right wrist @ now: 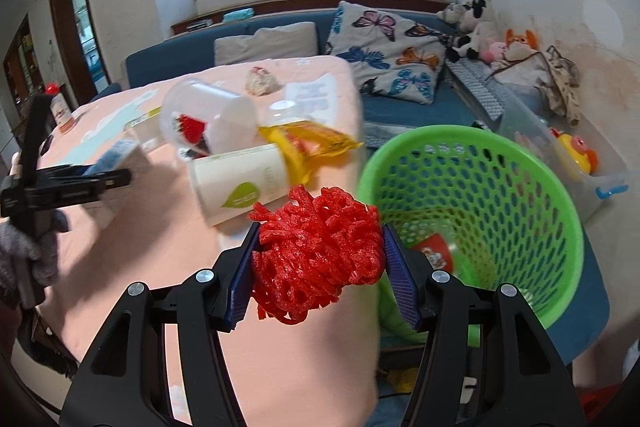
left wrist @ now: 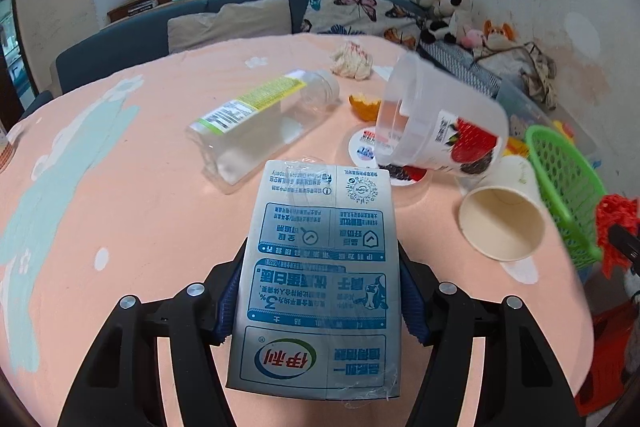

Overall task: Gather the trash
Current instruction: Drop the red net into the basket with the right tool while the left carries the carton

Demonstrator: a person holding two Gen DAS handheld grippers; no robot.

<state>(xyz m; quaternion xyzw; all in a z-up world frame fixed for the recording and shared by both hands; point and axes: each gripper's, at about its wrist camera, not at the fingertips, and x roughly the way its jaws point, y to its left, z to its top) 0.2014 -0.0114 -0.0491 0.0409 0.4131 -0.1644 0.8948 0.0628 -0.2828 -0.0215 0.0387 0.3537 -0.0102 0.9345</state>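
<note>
Carrying trash to green basket [right wrist: 472, 195] | left tongs [left wrist: 320, 301] clamp milk carton [left wrist: 320, 279] | right tongs [right wrist: 318, 267] squeeze red foam net [right wrist: 316, 255] | next: release over basket

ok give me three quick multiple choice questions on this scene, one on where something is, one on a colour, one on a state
1. Where is the green basket?
A. beside the table's edge
B. on the sofa
C. on the windowsill

2. What colour is the foam net in the right gripper?
A. blue
B. red
C. white

3. How is the paper cup on the table?
A. upright
B. stacked
C. on its side

Answers: A, it stands just off the tablecloth; B, red mesh bunches between the pads; C, its open mouth faces sideways.
</note>
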